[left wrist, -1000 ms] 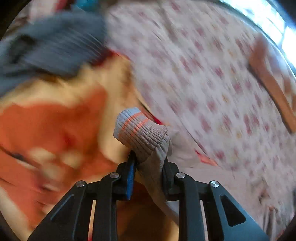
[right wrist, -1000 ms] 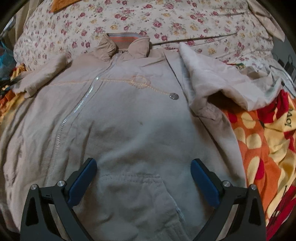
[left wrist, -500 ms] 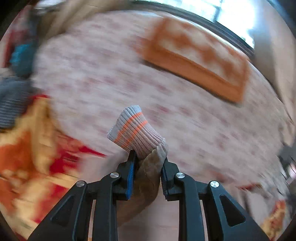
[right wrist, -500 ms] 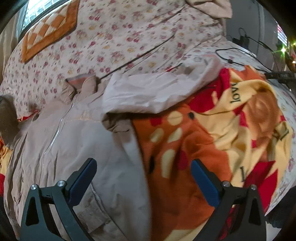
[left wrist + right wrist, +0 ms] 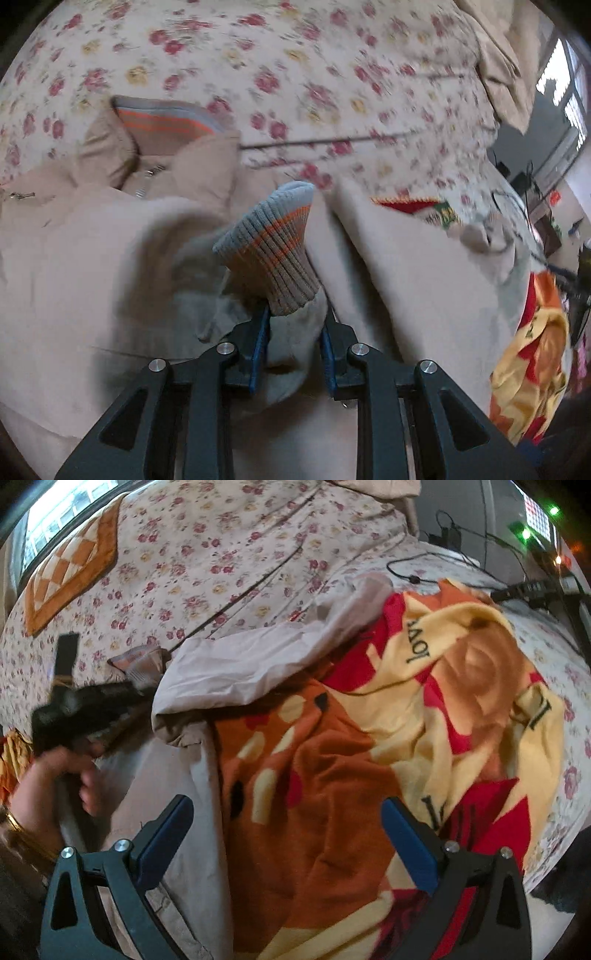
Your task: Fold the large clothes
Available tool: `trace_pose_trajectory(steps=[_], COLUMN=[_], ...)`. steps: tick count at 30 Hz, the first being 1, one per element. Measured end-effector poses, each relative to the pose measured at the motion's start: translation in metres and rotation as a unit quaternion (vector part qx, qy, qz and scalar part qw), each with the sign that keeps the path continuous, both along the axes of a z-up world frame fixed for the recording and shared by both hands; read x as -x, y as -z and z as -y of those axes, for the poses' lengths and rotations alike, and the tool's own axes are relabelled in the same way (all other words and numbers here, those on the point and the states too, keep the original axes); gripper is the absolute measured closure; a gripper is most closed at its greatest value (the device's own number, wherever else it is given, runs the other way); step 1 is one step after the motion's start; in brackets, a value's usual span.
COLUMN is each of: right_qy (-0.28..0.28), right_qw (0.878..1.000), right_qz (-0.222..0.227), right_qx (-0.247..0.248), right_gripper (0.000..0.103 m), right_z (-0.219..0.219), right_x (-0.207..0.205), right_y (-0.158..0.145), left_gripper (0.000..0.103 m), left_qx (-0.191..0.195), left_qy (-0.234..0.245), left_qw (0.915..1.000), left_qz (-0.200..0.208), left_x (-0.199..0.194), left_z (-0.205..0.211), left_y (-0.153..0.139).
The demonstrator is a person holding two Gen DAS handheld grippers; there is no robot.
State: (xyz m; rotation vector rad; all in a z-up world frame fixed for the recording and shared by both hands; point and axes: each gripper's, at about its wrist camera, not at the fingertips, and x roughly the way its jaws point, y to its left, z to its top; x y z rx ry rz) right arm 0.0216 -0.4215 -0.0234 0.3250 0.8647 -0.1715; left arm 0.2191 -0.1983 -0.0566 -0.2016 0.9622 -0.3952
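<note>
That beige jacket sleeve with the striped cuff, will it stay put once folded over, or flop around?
Probably floppy: the sleeve bunches and sags where the left gripper is shut on it. The ribbed striped cuff holds its flared shape, so it seems a bit springier. The jacket looks thick and soft, so a laid fold will likely stay.

The person's left hand [image 5: 55, 775] and the left gripper [image 5: 88, 709] it's holding are just a smear from the right wrist view. Can't tell what the tangle of cables [image 5: 461, 554] plugs into. The jacket [image 5: 92, 258] runs off the bottom edge, and its sleeve disappears behind the gripper's fingers.
</note>
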Motion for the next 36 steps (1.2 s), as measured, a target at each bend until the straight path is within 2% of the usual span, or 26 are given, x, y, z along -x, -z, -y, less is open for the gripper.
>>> trace_pose_trajectory(steps=[4,6,8,10,13,16,19,22,24,27,30,32,34,36], right_qy=[0.001,0.000,-0.002,-0.003,0.000,0.006,0.010,0.020,0.024,0.027,0.007,0.005,0.012,0.040], right_qw=[1.000,1.000,1.000,1.000,1.000,1.000,1.000,0.999,0.998,0.995,0.992,0.991,0.991,0.990], right_qz=[0.010,0.014,0.016,0.017,0.015,0.017,0.024,0.040,0.055,0.091,0.104,0.116,0.130,0.129], right_qx=[-0.017,-0.017,-0.017,-0.015,-0.012,-0.006,0.007,0.012,0.017,0.035,0.067,0.070,0.038,0.026], right_gripper=[0.000,0.000,0.000,0.000,0.000,0.000,0.000,0.000,0.000,0.000,0.000,0.000,0.000,0.003], right_z=[0.004,0.003,0.002,0.001,0.002,0.003,0.003,0.008,0.016,0.033,0.046,0.055,0.079,0.102], right_x=[-0.002,-0.003,-0.003,-0.003,-0.003,-0.003,-0.004,-0.005,-0.010,-0.023,-0.045,-0.058,-0.082,-0.107], right_y=[-0.004,-0.006,-0.007,-0.007,-0.007,-0.009,-0.014,-0.021,-0.029,-0.047,-0.056,-0.058,-0.058,-0.059], left_gripper=[0.085,0.078,0.063,0.059,0.058,0.058,0.058,0.058,0.058,0.058,0.058,0.058,0.058,0.058], left_qx=[-0.011,-0.011,-0.013,-0.015,0.019,0.073,0.082,0.062,0.030,-0.020,-0.055,-0.056,-0.049,-0.062], left_qy=[0.014,0.028,0.050,0.063,0.067,0.108,0.131,0.107,0.077,0.039,-0.019,-0.055,-0.084,-0.118], left_qw=[0.9997,0.9995,0.9984,0.9976,0.9973,0.9913,0.9875,0.9914,0.9956,0.9976,0.9969,0.9951,0.9931,0.9903], left_qz=[0.017,0.015,0.020,0.027,0.024,0.014,0.031,0.042,0.043,0.054,0.053,0.060,0.066,0.040], left_x=[0.011,0.012,0.017,0.023,0.033,0.045,0.058,0.063,0.061,0.055,0.043,0.039,0.038,0.032], left_z=[0.001,0.010,0.022,0.026,0.016,0.005,-0.014,-0.051,-0.086,-0.135,-0.186,-0.214,-0.234,-0.243], left_y=[-0.009,-0.008,-0.009,-0.010,-0.016,-0.028,-0.048,-0.063,-0.067,-0.066,-0.054,-0.045,-0.033,-0.022])
